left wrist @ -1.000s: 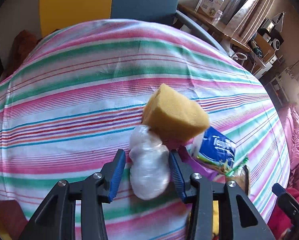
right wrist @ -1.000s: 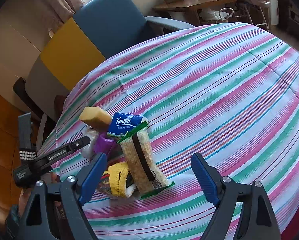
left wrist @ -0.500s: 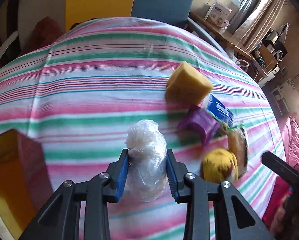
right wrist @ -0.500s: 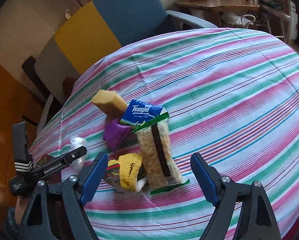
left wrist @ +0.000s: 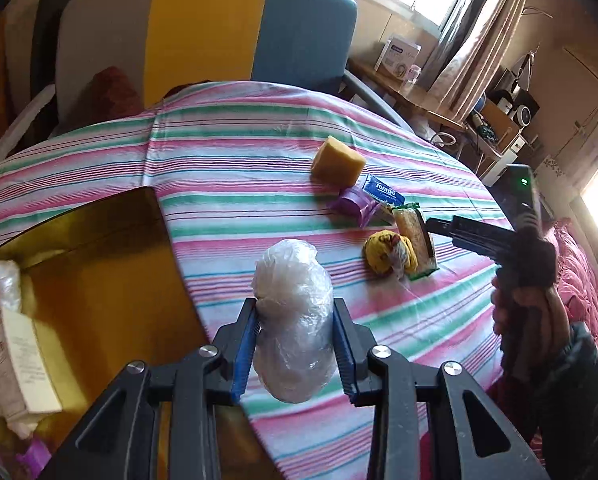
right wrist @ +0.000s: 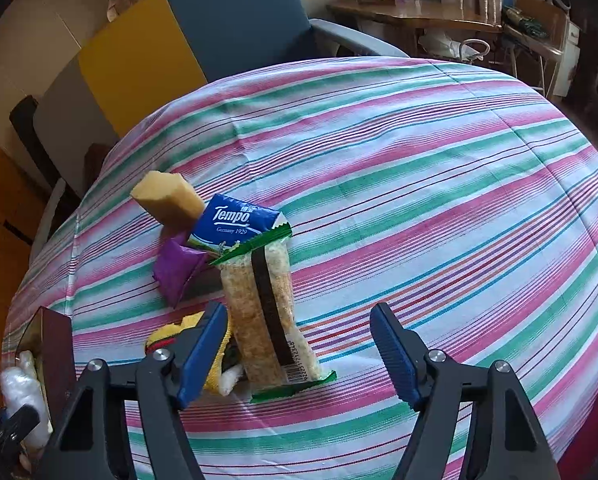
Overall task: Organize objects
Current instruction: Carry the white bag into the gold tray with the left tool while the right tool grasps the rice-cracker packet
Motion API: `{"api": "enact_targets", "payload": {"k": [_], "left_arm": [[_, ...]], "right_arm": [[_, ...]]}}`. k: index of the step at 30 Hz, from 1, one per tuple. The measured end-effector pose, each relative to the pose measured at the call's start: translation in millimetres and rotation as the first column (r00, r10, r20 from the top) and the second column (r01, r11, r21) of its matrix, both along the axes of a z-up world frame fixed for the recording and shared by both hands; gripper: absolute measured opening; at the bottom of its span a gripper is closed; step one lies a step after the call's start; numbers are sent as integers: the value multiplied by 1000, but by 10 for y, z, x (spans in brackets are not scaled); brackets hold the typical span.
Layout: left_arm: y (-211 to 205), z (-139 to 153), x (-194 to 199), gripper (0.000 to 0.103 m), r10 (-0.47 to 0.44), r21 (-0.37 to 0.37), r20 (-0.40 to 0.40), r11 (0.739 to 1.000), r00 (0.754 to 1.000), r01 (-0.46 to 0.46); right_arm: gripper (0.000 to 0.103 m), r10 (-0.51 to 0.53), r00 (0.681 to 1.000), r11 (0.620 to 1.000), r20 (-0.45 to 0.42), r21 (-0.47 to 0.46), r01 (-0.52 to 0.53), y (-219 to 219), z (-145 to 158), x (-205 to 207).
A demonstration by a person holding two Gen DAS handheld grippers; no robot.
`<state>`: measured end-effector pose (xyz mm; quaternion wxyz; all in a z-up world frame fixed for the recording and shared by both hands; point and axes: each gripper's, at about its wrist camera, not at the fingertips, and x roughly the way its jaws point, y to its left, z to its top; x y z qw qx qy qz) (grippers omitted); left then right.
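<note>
Blue pads of the left gripper [left wrist: 295, 344] squeeze a clear plastic bag bundle [left wrist: 293, 320] from both sides, so it is clenched on it. The bundle sticks up between the fingers, above the striped tablecloth [left wrist: 235, 168] near the table's edge. Just to its left is a shiny yellow box [left wrist: 99, 280], hanging past the table edge, with a white paper packet [left wrist: 23, 364] and another bit of clear plastic [left wrist: 5, 284] inside.

Off to the right, the person's right hand [left wrist: 527, 300] grips a black handle that points in toward the pile.

From its own camera, the right gripper [right wrist: 299, 344] is wide open and holds nothing. Its left finger [right wrist: 201, 350] sits in front of a yellow knit bundle [right wrist: 167, 334]. Between the two fingers, a bit farther on, lies a rice cracker pack [right wrist: 267, 308] with a dark stripe, green ends and a barcode.

Past that is a blue tissue pack [right wrist: 235, 222] that reads "Tempo" and "Germany 1929". A purple packet [right wrist: 177, 268] leans beside it, and a yellow sponge [right wrist: 167, 198] sticks up behind. All these things touch in one small pile.

Most of the cloth to the right of the pile is bare stripes. A blue and yellow chair [right wrist: 203, 36] stands behind the table.
</note>
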<state>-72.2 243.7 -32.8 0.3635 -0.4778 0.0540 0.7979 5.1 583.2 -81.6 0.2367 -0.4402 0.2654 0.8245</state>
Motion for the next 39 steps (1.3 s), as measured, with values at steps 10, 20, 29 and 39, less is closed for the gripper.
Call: {"api": "enact_targets", "payload": {"k": [10,20,29,39], "left_arm": [[-1031,77,119,35,150,23,-15,989,989,-149],[-2663,-31,370,35,477,-13,-45,878,878,-478],[-2973,-313,501,35,526,1,28,850,850,-526],[-2128,-291,418,35,330,2,-2,944,944,-330]], "right_arm": [[72,84,991,994,102,62,-91,-159,-177,-300],[36,144,972,983,184,86,-162,-228,-314,-407],[33,128,966,987,224,66,-146,-187,-404,-362],[33,128,966,988,225,54,-143,-174,-431,-321]]}}
